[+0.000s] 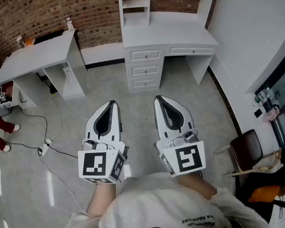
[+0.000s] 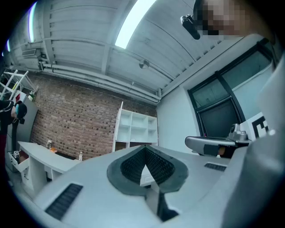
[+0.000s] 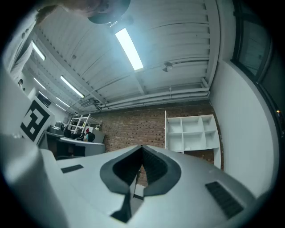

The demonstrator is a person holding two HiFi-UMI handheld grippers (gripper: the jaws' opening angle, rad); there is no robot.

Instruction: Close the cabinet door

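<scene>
Fingers [image 2: 131, 165] of left gripper [image 1: 112, 104] closed tip to tip, nothing between; same on right gripper [image 1: 158, 99] (both side by side, lower centre of head view). White cabinet [image 1: 148, 66] at upper centre, against brick wall [image 1: 59, 11], well apart from both.

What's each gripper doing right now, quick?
Left gripper: closed, holding nothing.
Right gripper: closed, holding nothing.
</scene>
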